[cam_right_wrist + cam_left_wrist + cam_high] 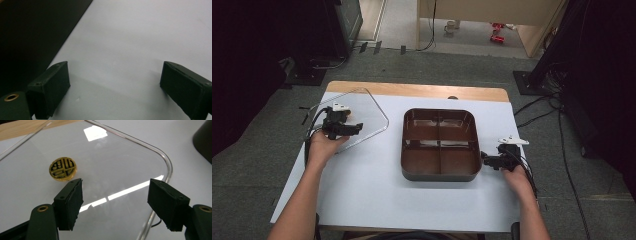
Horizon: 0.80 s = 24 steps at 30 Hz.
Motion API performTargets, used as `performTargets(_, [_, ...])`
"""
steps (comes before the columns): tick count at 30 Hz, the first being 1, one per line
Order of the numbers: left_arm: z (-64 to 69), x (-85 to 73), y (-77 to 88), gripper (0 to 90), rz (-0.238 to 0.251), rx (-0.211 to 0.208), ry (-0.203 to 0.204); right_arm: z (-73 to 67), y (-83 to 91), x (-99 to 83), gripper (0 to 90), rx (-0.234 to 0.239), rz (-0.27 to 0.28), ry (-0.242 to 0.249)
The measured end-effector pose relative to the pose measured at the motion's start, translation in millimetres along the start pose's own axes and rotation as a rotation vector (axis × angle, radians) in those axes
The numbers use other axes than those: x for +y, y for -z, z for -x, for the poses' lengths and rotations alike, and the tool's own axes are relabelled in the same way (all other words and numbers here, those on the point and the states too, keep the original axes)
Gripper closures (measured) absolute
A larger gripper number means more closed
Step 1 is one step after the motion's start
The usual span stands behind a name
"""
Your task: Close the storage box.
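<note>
A clear plastic lid with rounded corners lies on the left of the white table. It bears a round gold emblem. My left gripper hovers over the lid with its jaws open, and nothing is gripped between them. A brown square tray, divided into several empty compartments, sits in the middle of the table. My right gripper rests just right of the tray's near right corner. It is open over bare table, with the tray's dark wall at its left.
The white sheet covers the table, and a wooden strip shows at the far edge. Cables and dark stands sit on the floor around the table. The tray's corner shows at the top right of the left gripper view.
</note>
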<state>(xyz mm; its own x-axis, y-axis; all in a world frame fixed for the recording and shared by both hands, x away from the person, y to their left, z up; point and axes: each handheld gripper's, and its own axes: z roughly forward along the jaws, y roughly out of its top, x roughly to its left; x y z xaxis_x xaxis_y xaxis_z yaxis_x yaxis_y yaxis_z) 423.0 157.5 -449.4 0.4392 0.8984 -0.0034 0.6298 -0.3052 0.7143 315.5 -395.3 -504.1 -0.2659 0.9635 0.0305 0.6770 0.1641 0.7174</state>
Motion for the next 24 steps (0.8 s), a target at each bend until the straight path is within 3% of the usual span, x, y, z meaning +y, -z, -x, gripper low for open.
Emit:
performTargets(5, [-7.2, 2.4, -3.5, 30.3, -0.002, 0.014, 0.013, 0.0, 0.0, 0.0, 8.3, 0.0, 0.0, 0.0])
performTargets(9, [-15.4, 6.0, -8.1, 30.9, 0.0, 0.02, 0.046, 0.0, 0.0, 0.0, 8.3, 0.0, 0.0, 0.0])
performTargets(13, [-26.6, 8.0, -14.6, 29.7, -0.005, -0.02, 0.089, 0.0, 0.0, 0.0, 8.3, 0.0, 0.0, 0.0])
performTargets(20, [-32.6, 9.4, -23.6, 32.9, 0.001, 0.029, 0.061, 0.0, 0.0, 0.0, 8.3, 0.0, 0.0, 0.0])
performTargets(24, [-38.2, 9.6, -27.3, 36.5, -0.005, 0.038, 0.078, 0.0, -0.1, 0.0, 8.3, 0.0, 0.001, 0.0])
